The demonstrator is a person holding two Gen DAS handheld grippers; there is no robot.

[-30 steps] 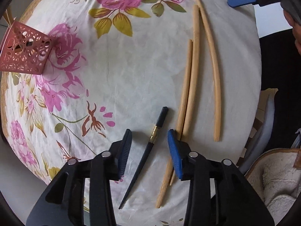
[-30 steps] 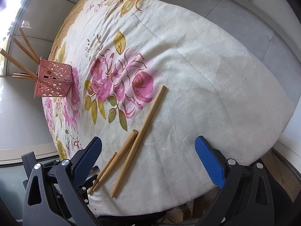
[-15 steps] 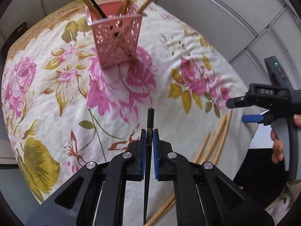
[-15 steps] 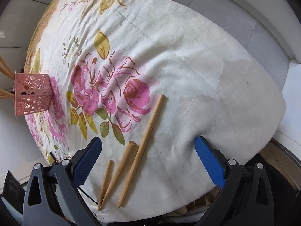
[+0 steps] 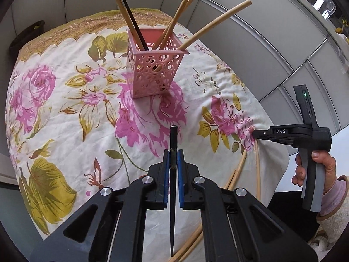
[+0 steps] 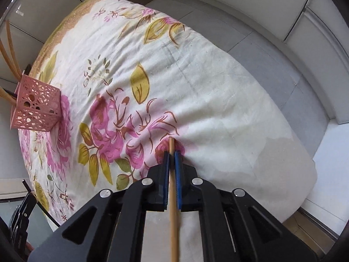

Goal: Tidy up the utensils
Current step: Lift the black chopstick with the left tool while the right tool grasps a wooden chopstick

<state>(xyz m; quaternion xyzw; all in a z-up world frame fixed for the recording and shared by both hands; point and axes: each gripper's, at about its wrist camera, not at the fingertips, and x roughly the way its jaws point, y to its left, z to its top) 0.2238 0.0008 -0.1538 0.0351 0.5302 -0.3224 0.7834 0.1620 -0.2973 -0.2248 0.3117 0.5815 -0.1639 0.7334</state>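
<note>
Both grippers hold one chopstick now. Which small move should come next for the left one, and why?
Probably carry the left gripper up and over the pink holder, then tip the black chopstick in. Its jaws are shut on that stick, already off the tablecloth, and the holder stands straight ahead with other chopsticks in it.

The left wrist camera is looking forward and down along its fingers, sitting close above the floral tablecloth (image 5: 65,113) and facing the pink lattice holder (image 5: 153,69). The right wrist camera is looking down more steeply, nearer the cloth. Both are sharing the cloth and the holder (image 6: 36,109); the dark shape at the right view's lower left is probably the other gripper.
</note>
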